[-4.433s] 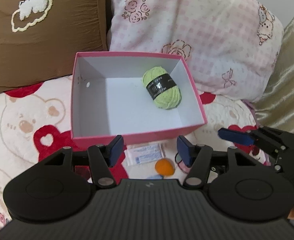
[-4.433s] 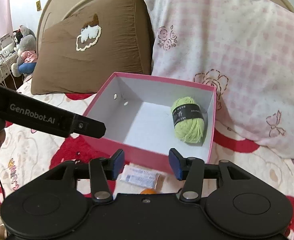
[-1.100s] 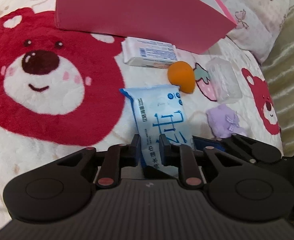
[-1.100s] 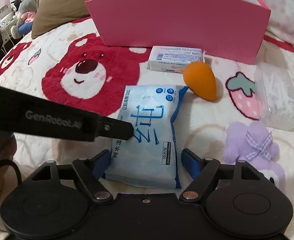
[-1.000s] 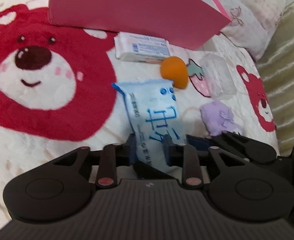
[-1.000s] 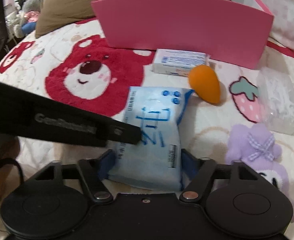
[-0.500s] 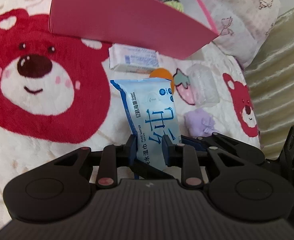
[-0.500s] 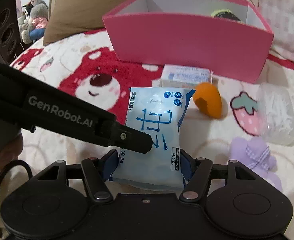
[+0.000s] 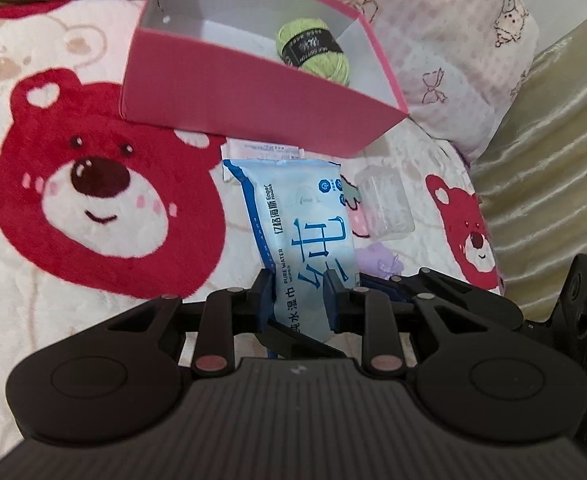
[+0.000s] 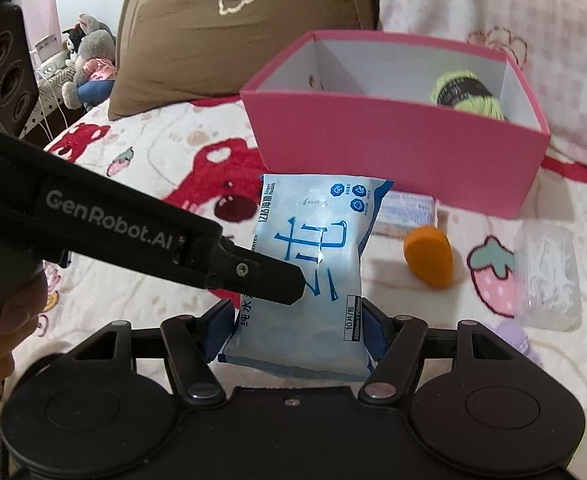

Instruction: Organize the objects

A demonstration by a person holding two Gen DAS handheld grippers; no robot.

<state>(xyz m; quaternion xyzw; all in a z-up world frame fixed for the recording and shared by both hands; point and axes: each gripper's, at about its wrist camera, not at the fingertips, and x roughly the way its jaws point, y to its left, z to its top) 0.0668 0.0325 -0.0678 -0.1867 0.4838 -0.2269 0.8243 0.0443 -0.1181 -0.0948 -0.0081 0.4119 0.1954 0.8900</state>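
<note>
A pale blue pack of wet wipes (image 9: 305, 232) hangs above the bear blanket, held from both sides. My left gripper (image 9: 299, 300) is shut on its near end. In the right wrist view my right gripper (image 10: 297, 328) is shut across the width of the pack (image 10: 313, 264), and a left finger (image 10: 277, 280) lies across the pack's front. Beyond stands the pink box (image 9: 253, 80) with a green yarn ball (image 9: 313, 50) inside at the right; the right wrist view shows the box (image 10: 393, 152) and the yarn (image 10: 465, 96) too.
On the blanket before the box lie a small white packet (image 10: 405, 212), an orange sponge (image 10: 429, 256), a clear plastic tub (image 10: 549, 276) and a purple plush (image 10: 509, 336). A brown pillow (image 10: 233, 32) and a pink checked pillow (image 9: 453, 40) stand behind the box.
Both grippers have risen with the wipes pack, which has left the blanket. The view has tipped up, so the box's inside and the yarn now show.
</note>
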